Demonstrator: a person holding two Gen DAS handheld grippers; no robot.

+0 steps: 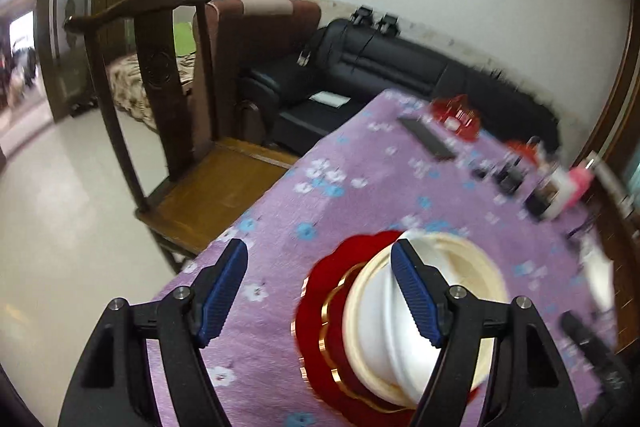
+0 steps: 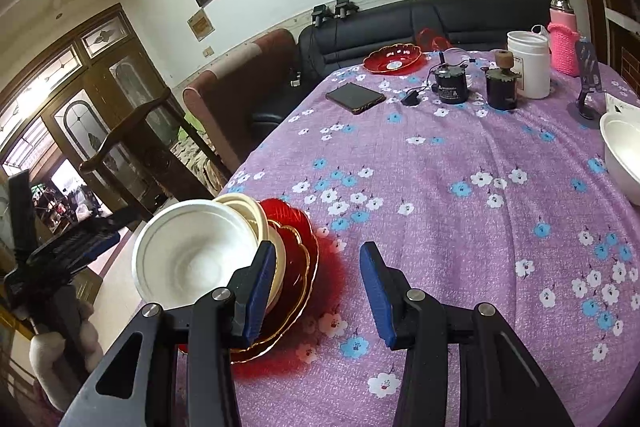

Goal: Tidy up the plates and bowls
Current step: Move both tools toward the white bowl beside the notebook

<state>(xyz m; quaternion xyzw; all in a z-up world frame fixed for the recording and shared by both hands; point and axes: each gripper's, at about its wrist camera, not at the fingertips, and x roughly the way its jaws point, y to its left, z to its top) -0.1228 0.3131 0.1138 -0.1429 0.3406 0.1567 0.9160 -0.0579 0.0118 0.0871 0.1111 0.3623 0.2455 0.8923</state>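
Note:
A stack stands near the table's left edge: a red gold-rimmed plate [image 2: 298,267], a cream bowl [image 2: 256,215] on it, and a white bowl [image 2: 192,251] lying tilted in the cream bowl. My right gripper [image 2: 318,291] is open; its left finger overlaps the stack's near rim, and cloth shows in the gap. In the left wrist view my left gripper [image 1: 320,291] is open wide. Its right finger crosses in front of the white bowl [image 1: 380,323], its left finger is over bare cloth, and the red plate [image 1: 320,291] edges into the gap. A second white bowl [image 2: 620,155] sits at the right edge.
On the purple flowered tablecloth [image 2: 440,187], far side: a red dish [image 2: 394,59], a dark phone [image 2: 354,97], two small black devices, a white jar [image 2: 528,63], a pink bottle [image 2: 562,43] and a phone stand [image 2: 586,83]. A wooden chair [image 1: 160,107] stands left of the table, with a black sofa behind.

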